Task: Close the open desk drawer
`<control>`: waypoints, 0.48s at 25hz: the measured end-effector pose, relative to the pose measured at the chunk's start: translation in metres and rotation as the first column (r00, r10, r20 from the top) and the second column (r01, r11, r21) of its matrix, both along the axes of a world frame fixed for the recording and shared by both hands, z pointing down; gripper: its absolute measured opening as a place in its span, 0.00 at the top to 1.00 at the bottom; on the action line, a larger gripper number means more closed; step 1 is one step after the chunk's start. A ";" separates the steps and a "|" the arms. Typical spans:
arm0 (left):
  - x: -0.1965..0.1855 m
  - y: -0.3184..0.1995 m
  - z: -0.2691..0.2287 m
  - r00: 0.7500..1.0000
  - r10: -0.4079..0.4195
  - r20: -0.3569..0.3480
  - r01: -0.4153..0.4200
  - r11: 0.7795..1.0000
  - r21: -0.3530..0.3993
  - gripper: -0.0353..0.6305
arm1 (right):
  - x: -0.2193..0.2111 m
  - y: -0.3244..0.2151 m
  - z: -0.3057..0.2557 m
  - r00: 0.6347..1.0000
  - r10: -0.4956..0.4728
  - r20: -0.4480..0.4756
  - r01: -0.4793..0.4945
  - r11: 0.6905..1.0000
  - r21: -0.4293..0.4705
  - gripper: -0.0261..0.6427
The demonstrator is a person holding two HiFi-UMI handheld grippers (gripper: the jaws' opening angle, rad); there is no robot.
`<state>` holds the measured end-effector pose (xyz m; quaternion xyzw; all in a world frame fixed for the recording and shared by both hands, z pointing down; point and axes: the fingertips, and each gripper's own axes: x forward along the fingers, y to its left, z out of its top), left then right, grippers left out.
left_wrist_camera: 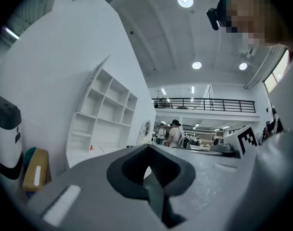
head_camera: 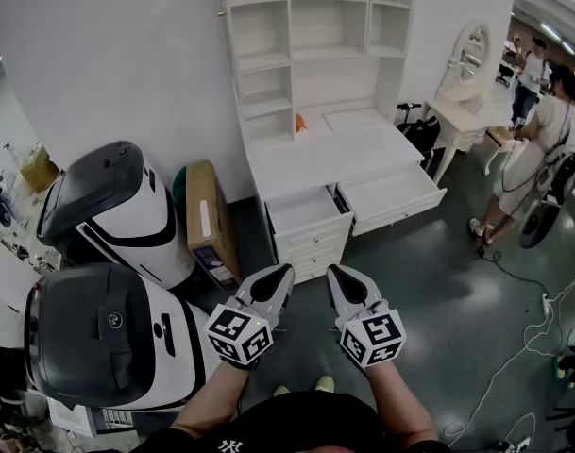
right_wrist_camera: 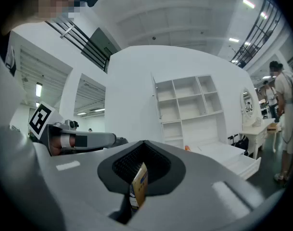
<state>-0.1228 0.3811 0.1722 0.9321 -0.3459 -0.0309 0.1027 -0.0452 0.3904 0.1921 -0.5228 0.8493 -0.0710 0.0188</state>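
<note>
In the head view, we are counting two open drawers on the white desk (head_camera: 315,159): the centre drawer (head_camera: 308,210) directly above both grippers and the right-hand drawer (head_camera: 393,194) beyond it. We judge their closing travel is pointing toward the upper frame. The left gripper (head_camera: 283,272) and right gripper (head_camera: 332,272) are hovering well apart from them, about equally near.

In the left gripper view, the jaws are meeting, gripping nothing.

In the right gripper view, the jaws are likewise pressing together, empty, and the right-hand drawer is showing at lower right.
</note>
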 end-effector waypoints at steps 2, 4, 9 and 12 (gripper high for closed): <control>0.003 0.002 0.000 1.000 -0.001 0.001 0.001 1.000 -0.004 0.95 | 0.002 0.001 0.001 1.000 -0.004 0.000 0.004 1.000 -0.005 0.93; 0.006 0.003 0.000 1.000 -0.002 0.001 0.002 1.000 -0.006 0.95 | 0.003 0.000 0.001 1.000 -0.010 0.001 0.010 1.000 -0.008 0.93; 0.010 0.002 0.002 1.000 -0.006 0.000 0.006 1.000 -0.012 0.95 | 0.005 -0.003 0.002 1.000 -0.027 0.007 0.027 1.000 -0.010 0.93; 0.012 0.000 0.005 1.000 -0.002 0.002 0.002 1.000 -0.013 0.95 | 0.009 -0.005 0.001 0.998 -0.030 0.061 0.030 1.000 0.000 0.93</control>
